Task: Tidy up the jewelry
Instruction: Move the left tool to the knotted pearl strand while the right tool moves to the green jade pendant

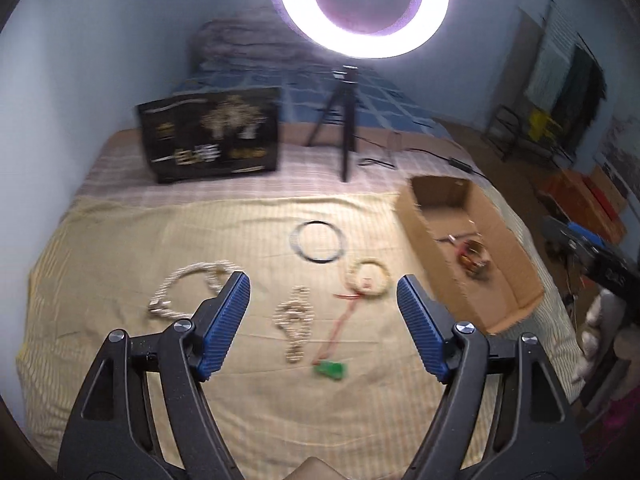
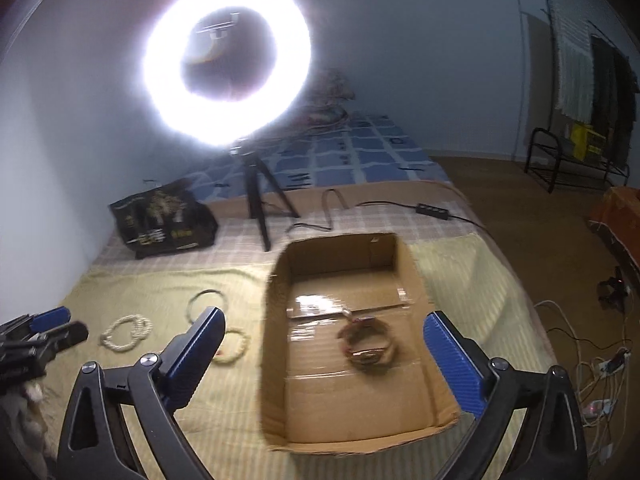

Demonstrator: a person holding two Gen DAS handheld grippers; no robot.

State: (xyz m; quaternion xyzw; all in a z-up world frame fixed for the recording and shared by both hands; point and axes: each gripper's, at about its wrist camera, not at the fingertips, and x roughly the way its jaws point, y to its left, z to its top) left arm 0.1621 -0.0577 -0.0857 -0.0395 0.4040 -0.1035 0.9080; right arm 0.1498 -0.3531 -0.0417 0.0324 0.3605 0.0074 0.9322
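A pale yellow striped cloth [image 1: 120,264] covers the near end of the bed, and on it stands an open brown cardboard box [image 2: 280,360] lined with clear tape. Inside the box lies a dark, gold-trimmed bangle bundle [image 2: 368,346], so I'd say one piece is put away. The rest waits on the cloth: a thin dark hoop [image 1: 318,240], a cream twisted-rope necklace [image 1: 188,288], a cream beaded ring with a red cord [image 1: 368,280], a small beaded strand [image 1: 296,324], and a green tag [image 1: 331,370], blurred, perhaps a pendant. The left gripper [image 1: 324,292] hangs released above the loose pieces; the right gripper [image 2: 324,336] gapes empty over the box.
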